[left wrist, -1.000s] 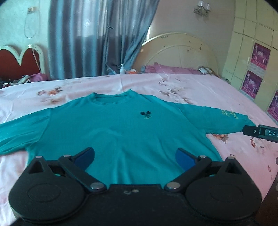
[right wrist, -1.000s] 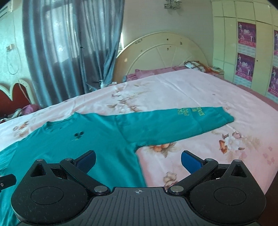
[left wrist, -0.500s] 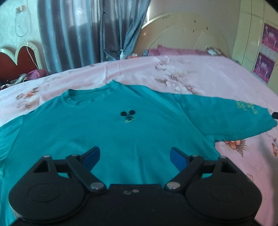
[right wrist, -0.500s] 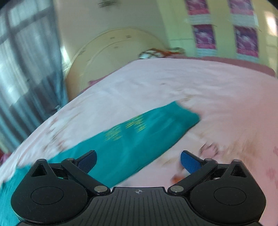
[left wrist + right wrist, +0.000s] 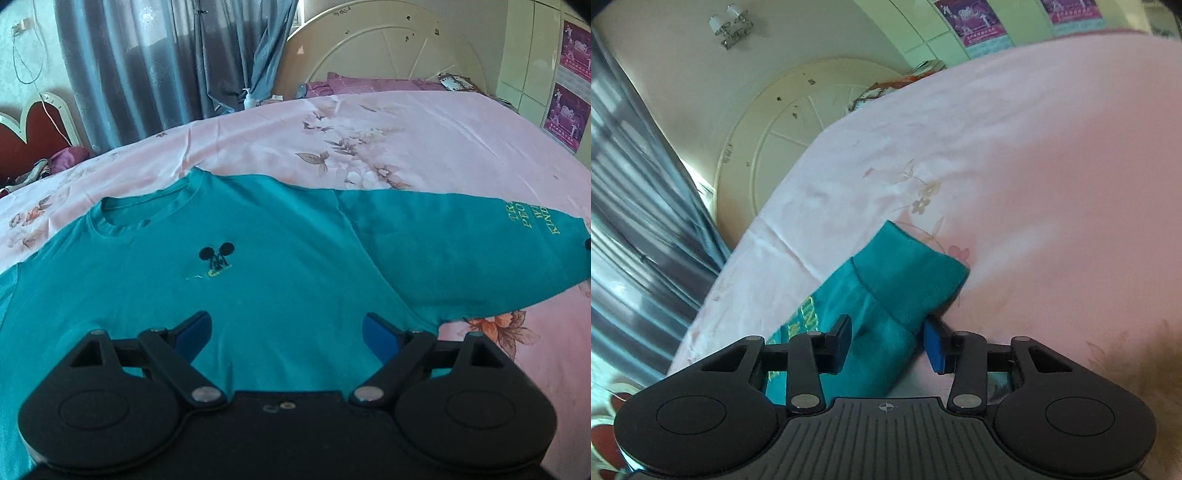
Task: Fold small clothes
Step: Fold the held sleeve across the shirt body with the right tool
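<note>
Right wrist view: right tool [image 5: 886, 345] has just been closing, teal cotton sweatshirt's cuff [image 5: 905, 280] between its pads; left tool [image 5: 286, 332] gapes above the sweatshirt's chest on the pink floral bed [image 5: 424, 140].

- Teal shirt [image 5: 280, 266]: soft matt knit cloth, ribbed cuff.
- Bed sheet [image 5: 424, 147]: smooth pink floral cloth.
- Left gripper [image 5: 286, 332]: matt black plastic, metal pins.
- Headboard [image 5: 388, 48]: glossy cream.
</note>
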A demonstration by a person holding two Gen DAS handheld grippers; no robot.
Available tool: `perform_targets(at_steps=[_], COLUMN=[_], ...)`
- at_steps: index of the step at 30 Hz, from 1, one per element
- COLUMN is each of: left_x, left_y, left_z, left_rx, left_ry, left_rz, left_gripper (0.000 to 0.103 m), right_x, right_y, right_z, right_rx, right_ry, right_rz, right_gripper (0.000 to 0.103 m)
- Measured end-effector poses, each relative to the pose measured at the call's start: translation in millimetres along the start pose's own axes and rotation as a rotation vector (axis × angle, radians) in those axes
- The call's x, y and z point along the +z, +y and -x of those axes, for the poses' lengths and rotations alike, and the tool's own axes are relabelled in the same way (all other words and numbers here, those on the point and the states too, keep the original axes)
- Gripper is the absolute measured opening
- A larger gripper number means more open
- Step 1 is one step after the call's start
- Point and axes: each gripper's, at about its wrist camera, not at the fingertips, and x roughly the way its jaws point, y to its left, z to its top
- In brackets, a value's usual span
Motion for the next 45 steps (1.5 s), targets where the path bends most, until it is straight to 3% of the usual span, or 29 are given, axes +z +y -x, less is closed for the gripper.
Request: perform_targets(at_steps=[6,8,11,13,15,19,22,25,33,40,45], left_x=[0,-3,-10,-15,-18,-28,-37,-47,-73,-91,-91], left_y=[33,50,74,90,107,141,168,192,238,265,272], left_z=[7,8,11,12,11,9,12,16,21,31,31], left_rx=[0.041,0.048,0.052,0.046,0.032,0.026,0.026,0.016,0.012,0.006,0.007], left_ry=[-0.015,-0.016,-0.02,-0.027,-0.016,-0.002,-0.003,-0.005,-0.006,0.004,0.008], left_rz=[0.056,0.079,0.103,0.116,0.12,0.129,0.183,0.198,0.244,0.276,0.293], left_gripper=[0.088,0.088,0.088,0.088,0.087,0.087,0.086,0.078,0.071,0.069,0.073], right_x=[2,3,3,0,-3,-26,-61,-106,-255,-361,-397], right_y=[2,3,6,21,50,120,174,224,331,362,361], right_z=[2,-5,-2,-11,-11,-8,-7,-5,-20,-46,-53], right_rx=[0.002,-0.023,-0.009,-0.103,-0.165,-0.135,-0.074,0.017,0.21,0.285,0.296], right_ry=[-0.007,-0.007,-0.008,0.016,0.022,0.017,0.043,0.085,0.251,0.372,0.426], right_rz=[0.013,0.029,0.022,0.143,0.276,0.491,0.59,0.661,0.819,0.936,0.943], right_gripper=[0.041,0.027,0.018,0.01,0.01,0.009,0.009,0.009,0.009,0.009,0.008])
